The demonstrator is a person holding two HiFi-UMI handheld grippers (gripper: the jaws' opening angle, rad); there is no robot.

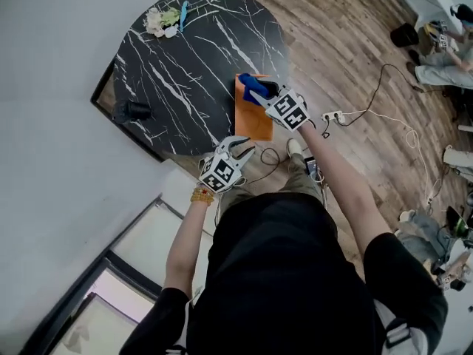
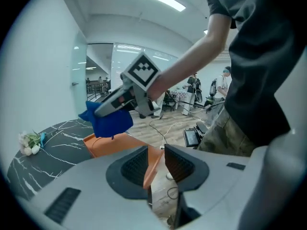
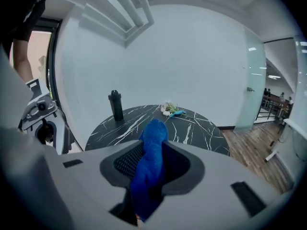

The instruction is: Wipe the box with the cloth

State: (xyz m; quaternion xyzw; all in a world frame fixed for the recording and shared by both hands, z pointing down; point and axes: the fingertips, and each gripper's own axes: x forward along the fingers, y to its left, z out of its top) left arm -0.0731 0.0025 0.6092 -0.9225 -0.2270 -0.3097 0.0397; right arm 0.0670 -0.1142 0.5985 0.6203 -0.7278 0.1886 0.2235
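left gripper (image 1: 242, 151), jaws slightly apart, empty, hovers off the marble table's (image 1: 185, 65) near edge; right gripper (image 1: 259, 93) clamps blue cloth (image 1: 247, 83) over the flat orange box (image 1: 255, 123) there; bottle (image 1: 134, 111), flowers (image 1: 159, 19) well apart.

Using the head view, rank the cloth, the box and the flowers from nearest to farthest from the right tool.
1. Cloth: clamped in the right tool.
2. Box: right beside that tool, at the near edge of the table.
3. Flowers: at the table's far edge, upper left.
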